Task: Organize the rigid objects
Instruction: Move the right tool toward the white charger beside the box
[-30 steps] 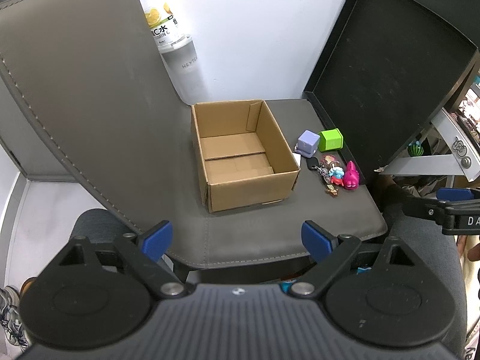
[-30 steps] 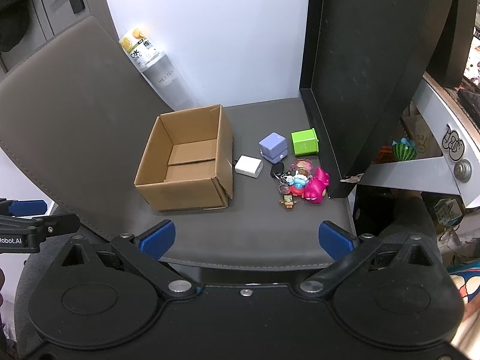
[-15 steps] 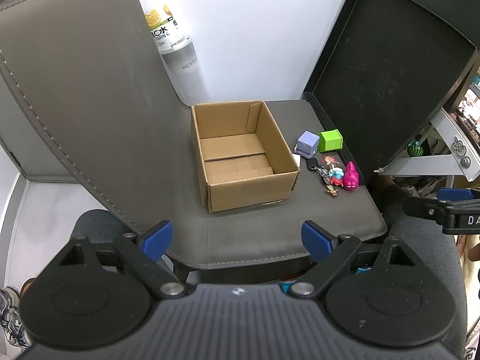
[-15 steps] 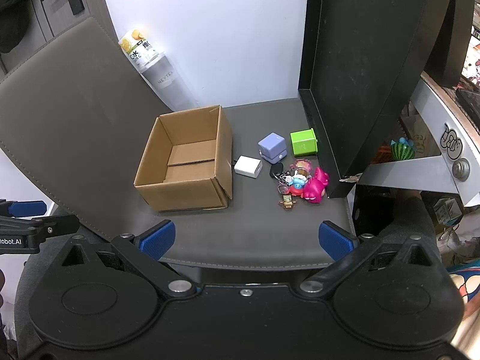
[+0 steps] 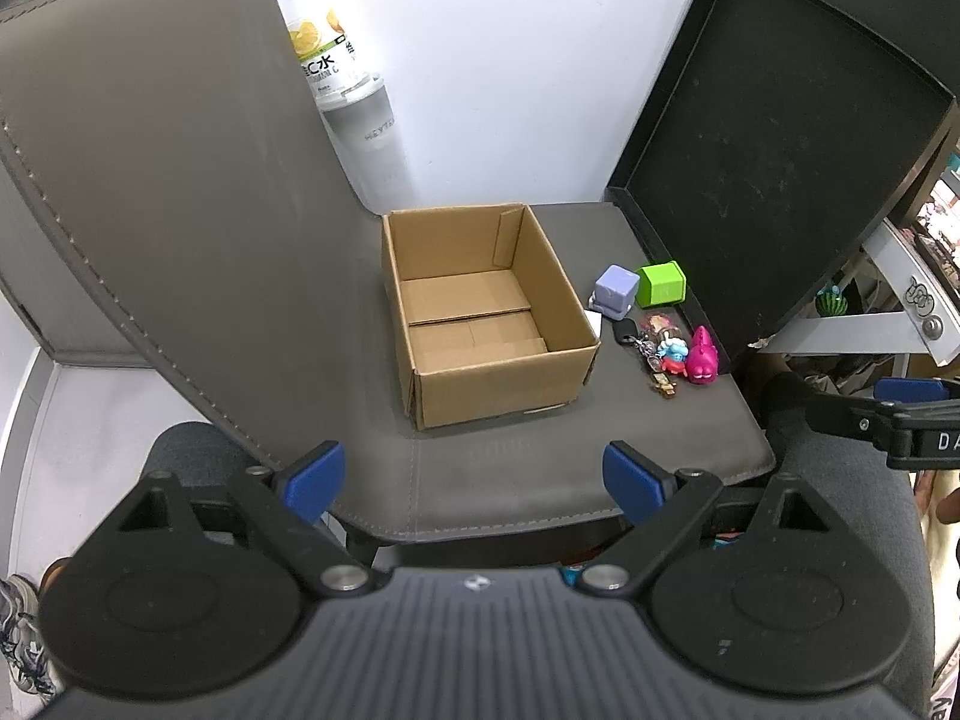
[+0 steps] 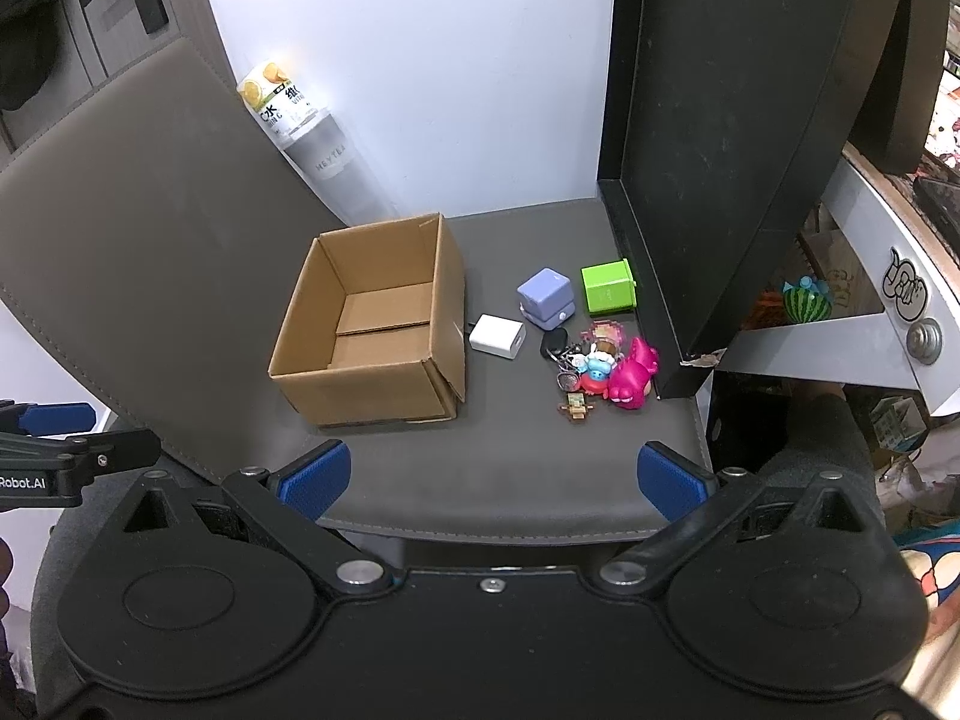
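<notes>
A grey leather-look surface (image 6: pixel 498 480) lies under me, stitched at its near edge. My left gripper (image 5: pixel 474 474) and right gripper (image 6: pixel 489 477) hover with jaws spread wide, empty. Beyond sits an empty cardboard box (image 6: pixel 372 324), presumably the destination; beside it cluster hard plastic cubes: white (image 6: pixel 497 336), lilac (image 6: pixel 545 294), green (image 6: pixel 607 287), and a pink toy (image 6: pixel 633 375).

- Black left gripper (image 5: pixel 474 480), ribbed grey housing, blue fingertip pads (image 5: pixel 315 474), silver pivot screws.
- Black right gripper (image 6: pixel 491 474), round discs, blue pads (image 6: pixel 666 477), white "Robot.AI" lettering.
</notes>
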The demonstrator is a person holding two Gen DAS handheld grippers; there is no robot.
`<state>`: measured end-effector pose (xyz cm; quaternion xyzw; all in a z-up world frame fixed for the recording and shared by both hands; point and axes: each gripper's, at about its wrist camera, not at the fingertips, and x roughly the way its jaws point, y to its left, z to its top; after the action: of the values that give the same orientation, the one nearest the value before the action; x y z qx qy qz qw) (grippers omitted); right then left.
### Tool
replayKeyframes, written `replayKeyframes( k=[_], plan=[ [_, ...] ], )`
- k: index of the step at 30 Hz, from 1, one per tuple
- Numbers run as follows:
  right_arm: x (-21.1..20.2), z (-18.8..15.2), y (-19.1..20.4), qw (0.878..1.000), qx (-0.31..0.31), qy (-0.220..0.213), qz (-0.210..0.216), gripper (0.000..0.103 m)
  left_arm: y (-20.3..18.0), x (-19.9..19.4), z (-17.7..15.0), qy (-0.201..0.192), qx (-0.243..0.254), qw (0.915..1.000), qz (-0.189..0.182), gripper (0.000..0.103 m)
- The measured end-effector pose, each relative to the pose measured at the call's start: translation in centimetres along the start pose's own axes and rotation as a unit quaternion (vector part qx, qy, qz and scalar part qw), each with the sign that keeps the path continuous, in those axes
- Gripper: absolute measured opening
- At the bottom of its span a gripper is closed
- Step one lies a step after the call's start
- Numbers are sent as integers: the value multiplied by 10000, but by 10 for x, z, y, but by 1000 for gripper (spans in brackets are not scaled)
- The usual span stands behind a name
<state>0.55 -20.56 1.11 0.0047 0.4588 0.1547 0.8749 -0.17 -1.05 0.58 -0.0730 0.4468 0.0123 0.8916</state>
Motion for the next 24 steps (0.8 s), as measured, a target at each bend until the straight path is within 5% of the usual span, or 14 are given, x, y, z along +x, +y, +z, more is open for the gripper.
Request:
replayKeyframes(
  k=[24],
  plan=[
    [31, 9, -28, 9992, 362, -42, -156, 103, 9, 41, 14, 141, -299, 9994, 83, 92]
  ],
)
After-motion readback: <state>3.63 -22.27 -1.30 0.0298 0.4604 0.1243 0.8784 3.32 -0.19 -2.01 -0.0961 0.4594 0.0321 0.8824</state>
